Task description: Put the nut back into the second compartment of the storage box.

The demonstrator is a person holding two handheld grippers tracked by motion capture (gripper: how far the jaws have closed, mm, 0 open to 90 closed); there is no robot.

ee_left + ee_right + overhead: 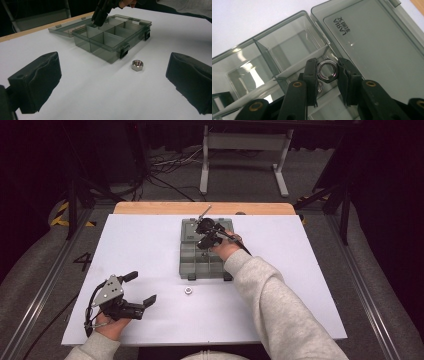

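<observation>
At the left of the white desk [150, 250], the left gripper [141, 289] rests low near the front edge with its black pads spread wide and nothing between them, the hand behind it lying on the surface and the jaws aimed toward the middle of the desk. Just ahead of it, a second small silver hexagonal steel nut [137, 65] lies flat on the desk, just in front of the box's black latches and apart from them. Farther right stands the smoky grey transparent plastic compartment box [192, 262], its hinged lid [372, 42] folded flat open on the far side. The right gripper [327, 73] is clamped on a shiny silver hexagonal steel nut [327, 70], the pads pressing on two opposite flats so the hole faces the camera. It hangs over a far compartment beside the hinge, and what looks like another nut lies below in that cell. To finish this placing well, the nut should probably be brought low inside the walls of that cell, clear of the white divider [299, 63], before the pads part, so it drops short and does not bounce into a neighbouring cell or onto the lid. The right forearm in its light grey sleeve [280, 310] reaches forward across the desk, wrist bent down so the gripper points steeply into the box.
</observation>
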